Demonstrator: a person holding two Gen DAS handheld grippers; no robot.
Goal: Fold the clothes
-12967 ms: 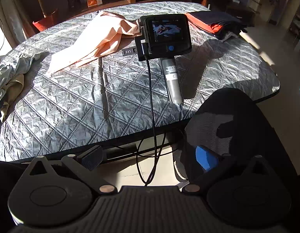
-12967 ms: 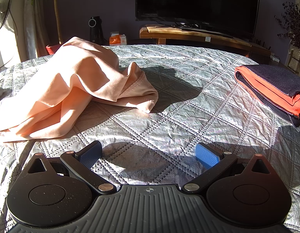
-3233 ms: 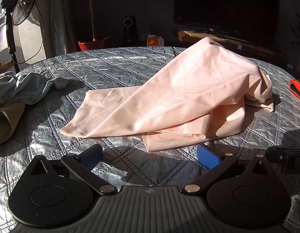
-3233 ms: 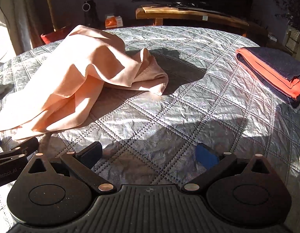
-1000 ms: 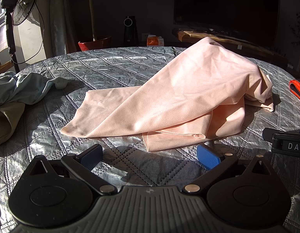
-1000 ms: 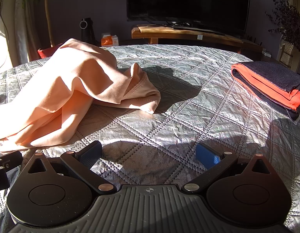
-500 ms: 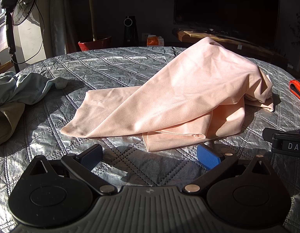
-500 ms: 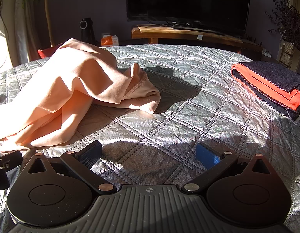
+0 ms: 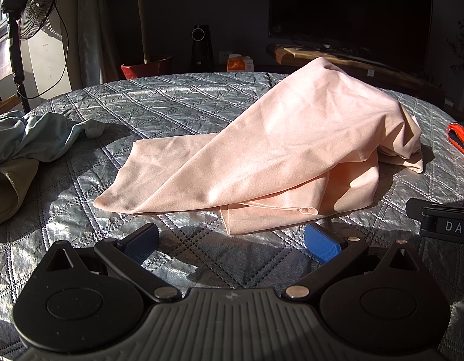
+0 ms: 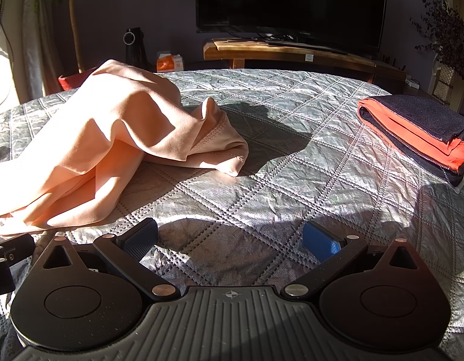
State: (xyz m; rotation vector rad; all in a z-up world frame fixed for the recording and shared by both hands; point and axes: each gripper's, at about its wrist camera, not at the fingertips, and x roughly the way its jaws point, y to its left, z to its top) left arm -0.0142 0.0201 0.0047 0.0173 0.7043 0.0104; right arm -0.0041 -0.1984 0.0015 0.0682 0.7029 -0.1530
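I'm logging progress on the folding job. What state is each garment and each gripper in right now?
peach garment: unfolded, rumpled on the quilt.
orange and dark garment: folded, lying flat.
pale green garment: crumpled in a heap.
left gripper: open, empty.
right gripper: open, empty.

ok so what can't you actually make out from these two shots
- Peach garment: what kind it is; it lies bunched on the quilt, folds hiding its shape, both views.
- Pale green clothes: cut off by the left edge, left wrist view.
- Folded orange-and-dark stack: cut off by the right edge, right wrist view; number of items unclear.
- Orange box: print too small.
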